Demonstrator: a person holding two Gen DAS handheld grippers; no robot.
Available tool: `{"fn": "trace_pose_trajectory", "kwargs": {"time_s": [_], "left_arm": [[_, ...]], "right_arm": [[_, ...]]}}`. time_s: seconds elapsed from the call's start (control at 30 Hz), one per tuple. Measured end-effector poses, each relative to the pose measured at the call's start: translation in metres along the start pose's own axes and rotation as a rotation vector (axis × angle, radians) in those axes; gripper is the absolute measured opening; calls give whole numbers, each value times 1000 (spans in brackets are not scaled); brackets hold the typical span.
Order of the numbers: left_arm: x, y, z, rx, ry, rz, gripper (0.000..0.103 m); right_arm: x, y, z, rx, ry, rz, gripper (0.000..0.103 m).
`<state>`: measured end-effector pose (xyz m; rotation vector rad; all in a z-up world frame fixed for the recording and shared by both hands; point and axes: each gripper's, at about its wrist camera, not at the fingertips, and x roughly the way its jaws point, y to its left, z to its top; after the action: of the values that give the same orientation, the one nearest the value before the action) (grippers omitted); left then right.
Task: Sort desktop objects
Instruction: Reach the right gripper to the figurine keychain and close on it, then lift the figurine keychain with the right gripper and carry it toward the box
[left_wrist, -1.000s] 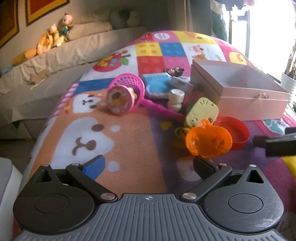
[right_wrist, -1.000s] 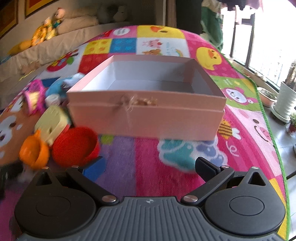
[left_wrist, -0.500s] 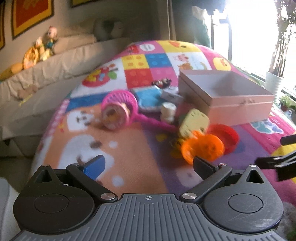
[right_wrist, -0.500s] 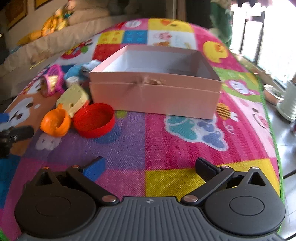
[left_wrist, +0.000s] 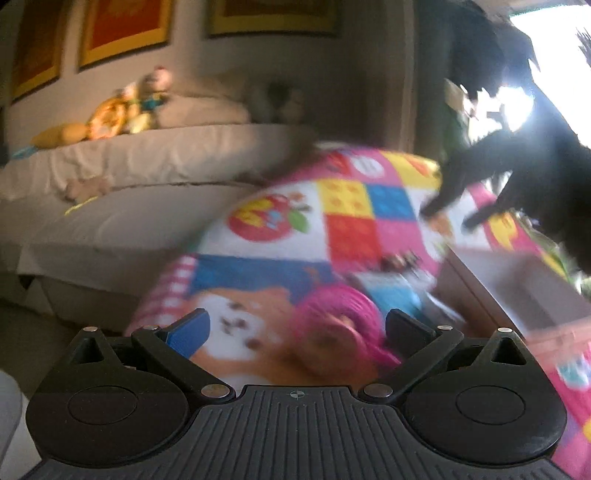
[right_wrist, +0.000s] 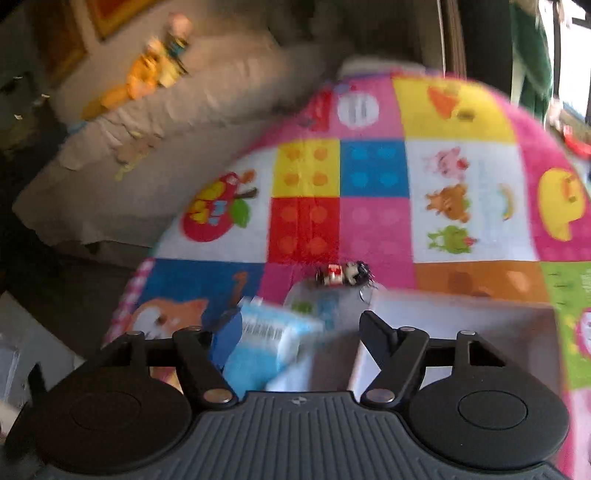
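Both views are blurred by motion. My left gripper (left_wrist: 295, 332) is open and empty above the patchwork play mat (left_wrist: 354, 229); the pink mesh basket (left_wrist: 340, 328) lies between and below its fingers. The pink box (left_wrist: 517, 291) is at the right. The other gripper (left_wrist: 517, 173) shows as a dark shape above the box. My right gripper (right_wrist: 295, 332) is open over a blue and white packet (right_wrist: 266, 336), not closed on it. A small black and red toy (right_wrist: 343, 275) lies just beyond, by the box's far left corner (right_wrist: 461, 317).
A beige sofa (left_wrist: 147, 173) with stuffed toys (left_wrist: 122, 114) runs along the left behind the mat. Framed pictures hang on the wall above it. A bright window is at the far right. The mat's left edge drops to the floor (right_wrist: 74, 280).
Both grippers swung up and forward over the mat. The left now sits above the pink basket; the orange pumpkin and red lid have dropped out of view. The right moved from the box's front to its far-left corner.
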<state>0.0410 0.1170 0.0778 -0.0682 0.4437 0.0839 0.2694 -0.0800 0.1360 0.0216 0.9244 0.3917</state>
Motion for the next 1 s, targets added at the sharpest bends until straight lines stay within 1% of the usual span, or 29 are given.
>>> {"fn": "trace_pose_trajectory", "kwargs": {"time_s": [0.07, 0.1, 0.2, 0.23, 0.3, 0.33, 0.37, 0.43, 0.5, 0.53, 0.6, 0.67, 0.73, 0.8, 0.83, 0.9, 0.93, 1.0], "left_arm": [[-1, 18, 4, -45, -15, 0, 103], [-2, 26, 4, -60, -21, -5, 103], [-4, 41, -1, -96, -18, -13, 103], [-3, 45, -4, -107, -9, -18, 103], [-1, 50, -10, -124, 11, -31, 103], [0, 50, -12, -129, 18, -37, 103], [2, 50, -14, -132, 23, -39, 103], [3, 48, -16, -135, 27, -39, 103], [1, 46, -15, -143, 22, -48, 103], [-2, 44, -14, -146, 18, -54, 103], [-6, 38, -14, -138, 17, -58, 103], [-14, 30, -15, -117, 17, -76, 103], [-21, 19, -17, -83, 27, -130, 103], [-28, 1, -21, -31, 43, -207, 103], [-32, -11, -25, 7, 54, -250, 103], [-38, -40, -33, 108, 74, -336, 103], [-39, -55, -39, 159, 80, -364, 103], [-40, -85, -50, 256, 87, -380, 103]], "right_arm": [[44, 5, 21, -51, 38, -107, 73], [61, 10, 26, -67, 54, -147, 73], [107, 10, 37, -64, 102, -228, 73], [120, 6, 40, -52, 119, -234, 73], [136, 2, 45, -28, 151, -212, 73], [141, 2, 44, -32, 166, -197, 70], [143, 5, 43, -52, 167, -201, 66], [145, 13, 38, -122, 160, -236, 58], [140, 21, 31, -167, 137, -256, 55], [134, 23, 28, -170, 125, -254, 55], [112, 27, 24, -156, 79, -220, 55], [72, 37, 18, -145, 16, -144, 55], [25, 53, 2, -160, -36, -56, 55], [-27, 45, -21, -189, -93, 27, 55], [-55, 39, -39, -205, -123, 53, 55], [-95, 27, -72, -213, -159, 77, 55], [-110, 20, -88, -204, -167, 85, 55], [-133, -1, -126, -169, -171, 78, 55]]}}
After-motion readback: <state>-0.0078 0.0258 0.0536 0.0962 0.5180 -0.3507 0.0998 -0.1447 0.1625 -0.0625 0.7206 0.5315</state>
